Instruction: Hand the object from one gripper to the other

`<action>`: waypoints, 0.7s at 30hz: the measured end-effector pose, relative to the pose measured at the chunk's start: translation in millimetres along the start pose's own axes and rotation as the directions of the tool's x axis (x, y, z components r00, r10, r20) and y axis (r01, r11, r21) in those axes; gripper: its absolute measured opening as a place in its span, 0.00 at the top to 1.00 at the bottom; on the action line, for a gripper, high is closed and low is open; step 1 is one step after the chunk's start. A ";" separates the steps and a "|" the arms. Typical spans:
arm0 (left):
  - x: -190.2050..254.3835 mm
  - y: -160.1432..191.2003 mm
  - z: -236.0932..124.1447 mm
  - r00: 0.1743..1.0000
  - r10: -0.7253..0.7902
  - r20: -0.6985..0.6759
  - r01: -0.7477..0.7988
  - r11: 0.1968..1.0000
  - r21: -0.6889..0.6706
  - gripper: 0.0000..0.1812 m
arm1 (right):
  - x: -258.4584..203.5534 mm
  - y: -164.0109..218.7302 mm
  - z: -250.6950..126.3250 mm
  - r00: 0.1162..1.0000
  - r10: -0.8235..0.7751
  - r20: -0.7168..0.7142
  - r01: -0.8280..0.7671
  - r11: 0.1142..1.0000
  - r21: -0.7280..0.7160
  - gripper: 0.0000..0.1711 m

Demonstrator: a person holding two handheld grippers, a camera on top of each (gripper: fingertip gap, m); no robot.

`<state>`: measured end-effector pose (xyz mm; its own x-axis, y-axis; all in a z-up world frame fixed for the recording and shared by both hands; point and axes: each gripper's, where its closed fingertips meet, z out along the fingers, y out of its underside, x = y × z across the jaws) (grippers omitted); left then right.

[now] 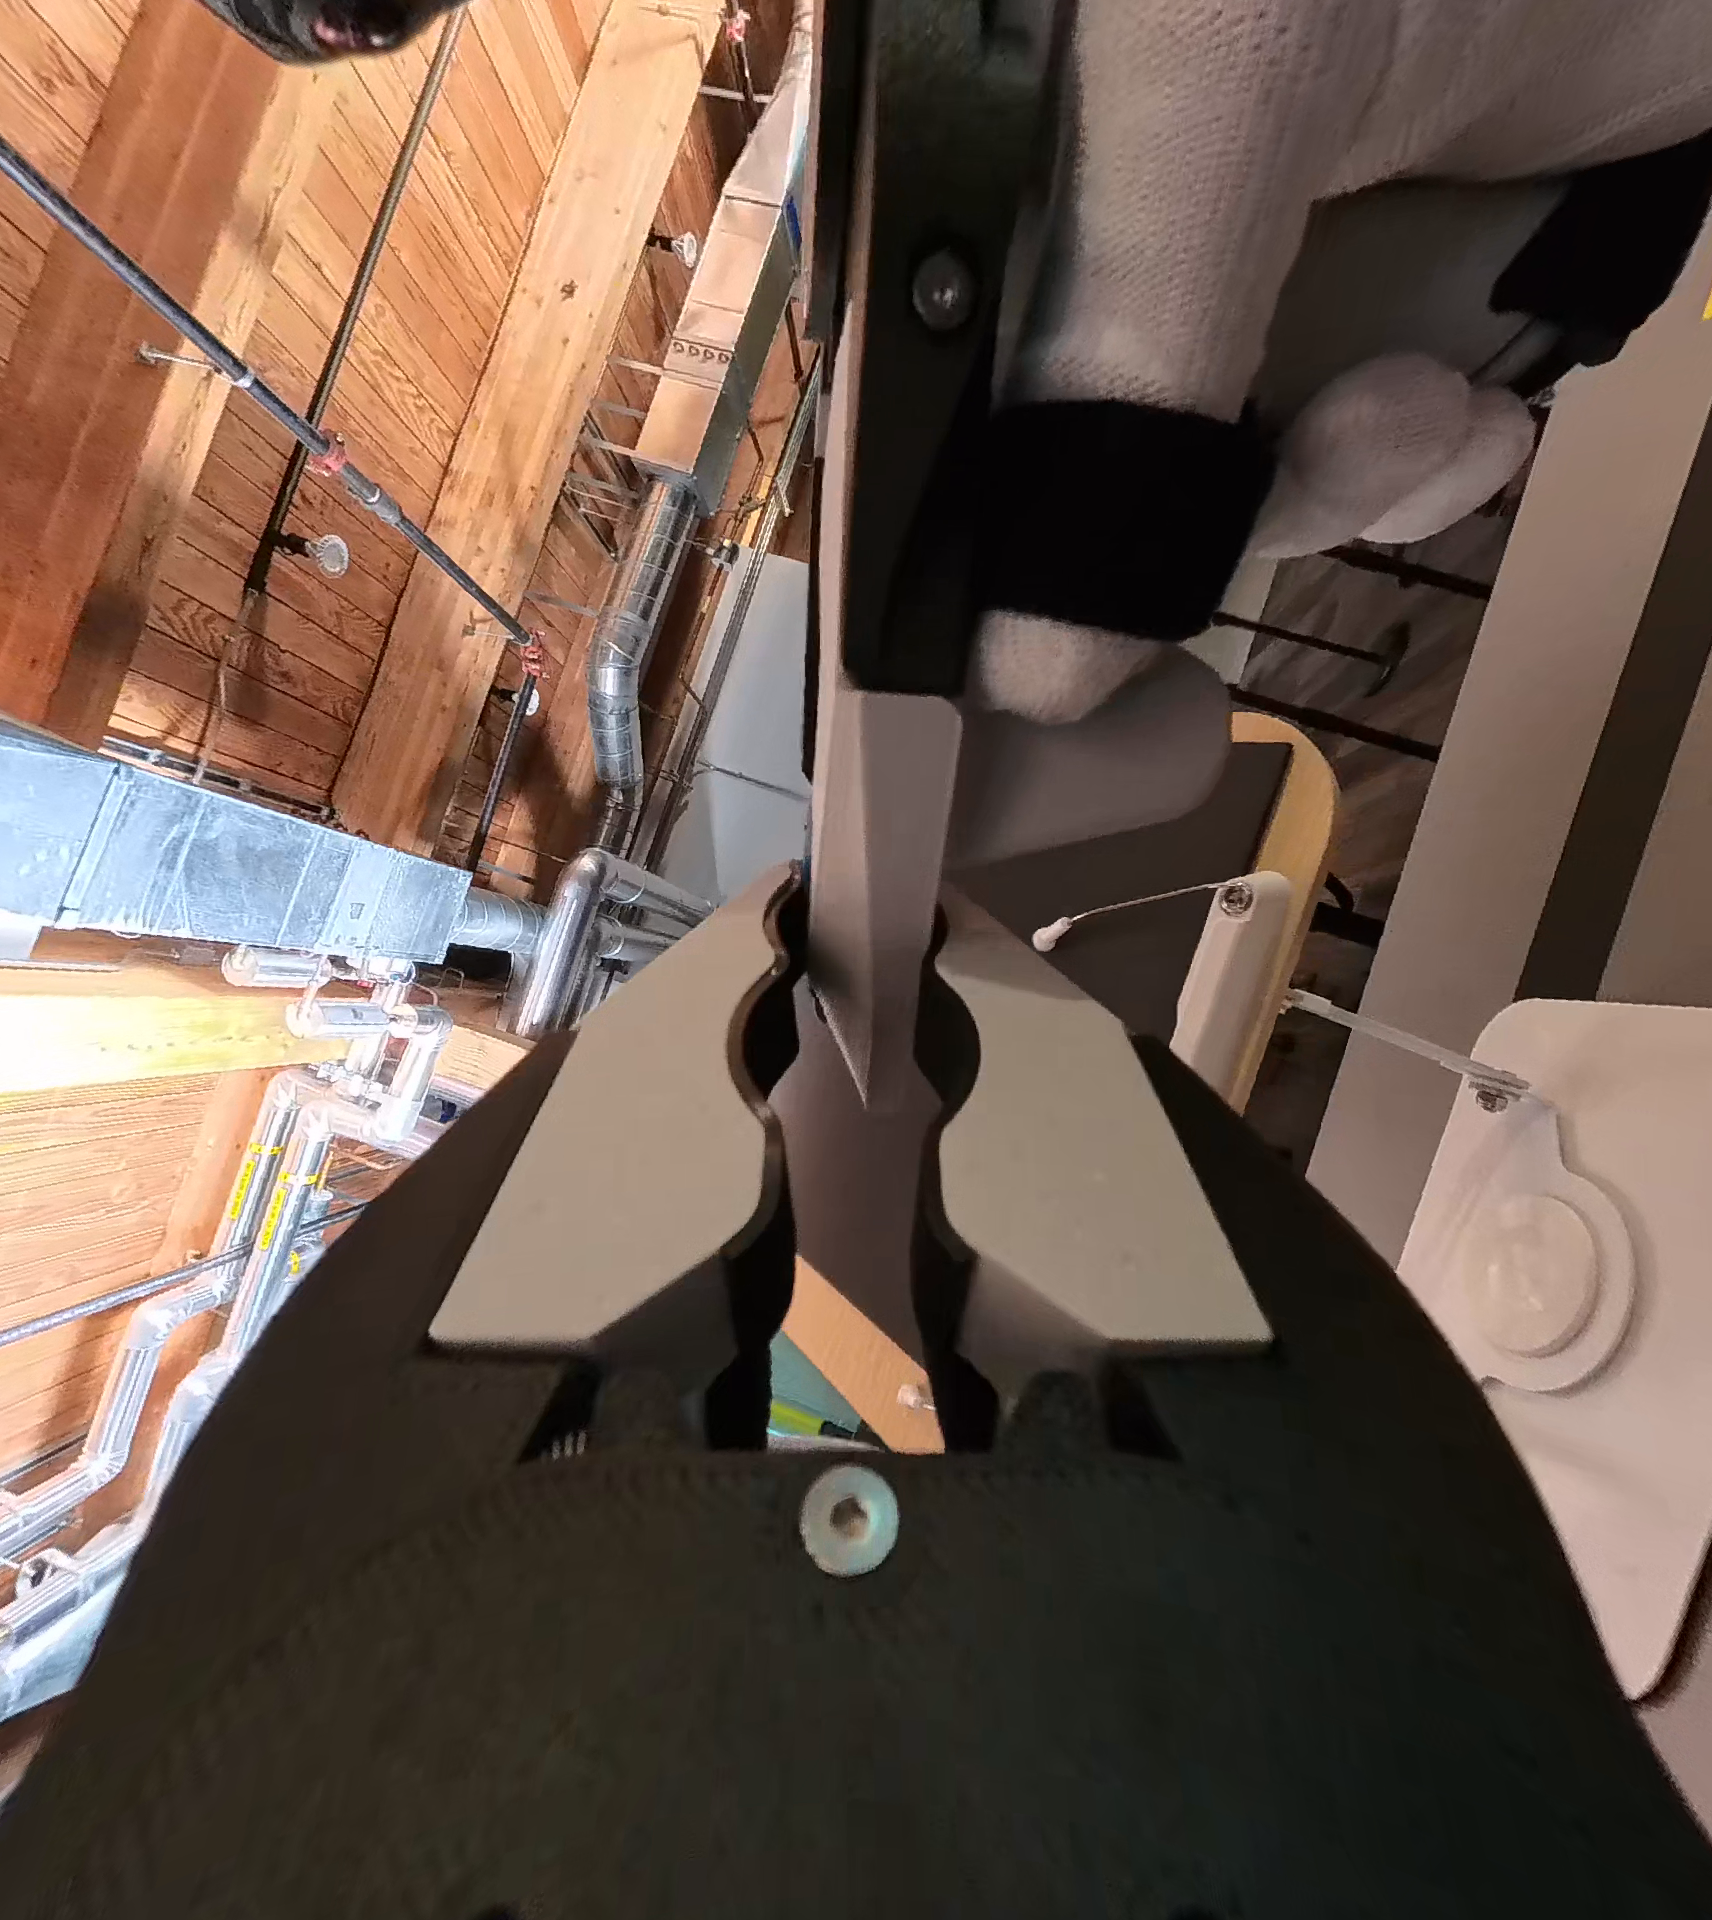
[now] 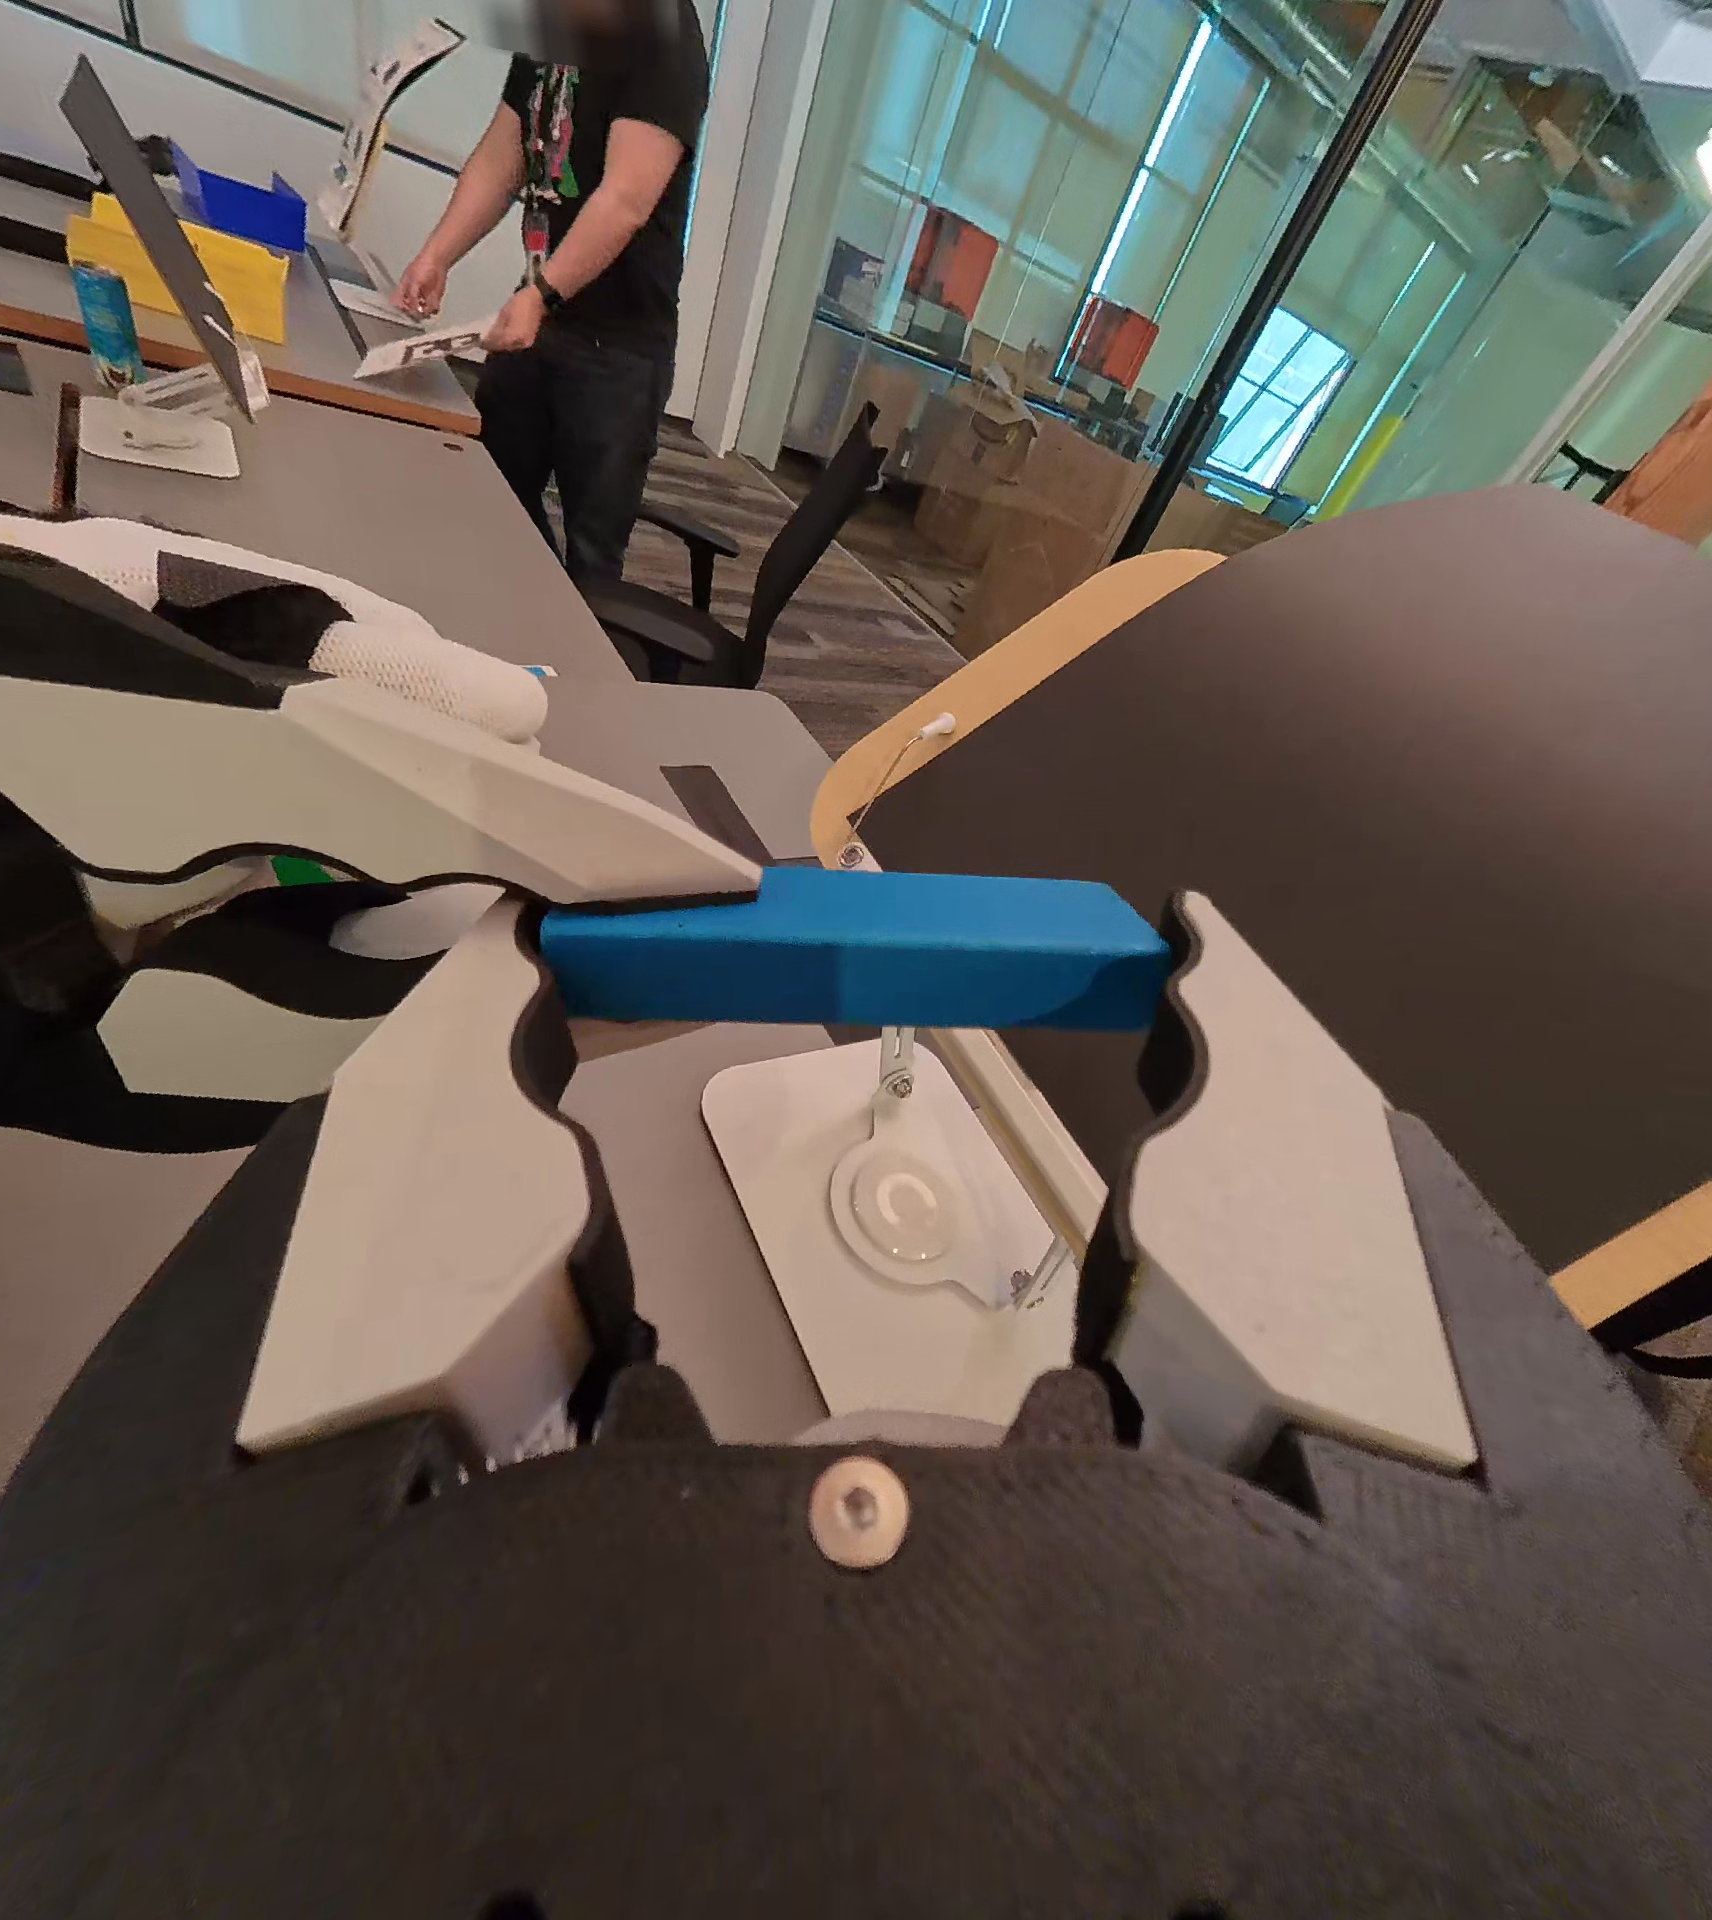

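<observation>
Here the right tongs grip a blue rectangular block end to end: one short end is pressed against each black-lined fingertip, so the jaws stand about as wide as the block is long. The block hangs level in the air above the grey counter, over a flat white stand base and in front of a dark rounded panel with a pale wooden edge.

The left tongs come in from the left of the right wrist view, held by a hand in a white knitted glove. Their upper finger lies along the top of the block's left end, its black pad touching the blue surface. The lower finger disappears behind the right tongs' left fingertip, so I cannot tell whether it meets the underside of the block.

In the left wrist view the jaws are drawn close, with only a narrow gap left. A grey, pointed finger of the right tongs reaches down into that gap and touches both tips. The block itself does not show there, so I cannot tell whether the left tongs have hold of it. Above, another white-gloved hand holds the right tool's black body.

Farther off, a person in black clothes stands beside another counter.
</observation>
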<state>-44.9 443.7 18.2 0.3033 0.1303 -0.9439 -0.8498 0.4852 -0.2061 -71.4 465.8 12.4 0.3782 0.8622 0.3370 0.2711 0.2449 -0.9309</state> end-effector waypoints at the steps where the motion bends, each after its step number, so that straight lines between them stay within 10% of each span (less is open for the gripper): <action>1: 0.6 0.3 0.3 1.000 -0.001 0.000 0.001 1.000 -0.002 0.92 | 0.2 0.9 0.2 1.000 0.000 0.001 0.000 1.000 -0.006 0.35; 16: -8.2 9.5 -5.8 0.986 -0.141 -0.088 0.142 0.990 0.014 0.79 | 9.8 -16.6 -10.2 0.999 -0.031 -0.040 0.035 0.995 0.095 0.35; 21: -22.6 9.2 -25.5 0.672 -0.614 -0.415 0.671 0.742 -0.012 0.72 | -1.3 -40.6 -28.9 0.977 -0.203 -0.064 0.212 0.957 0.199 0.35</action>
<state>-70.5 423.1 31.1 0.5465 -0.5689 -0.6145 -0.4320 0.4371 -0.7889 -57.3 441.9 53.8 0.3712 0.7645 0.5270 0.1634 0.5049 -0.8476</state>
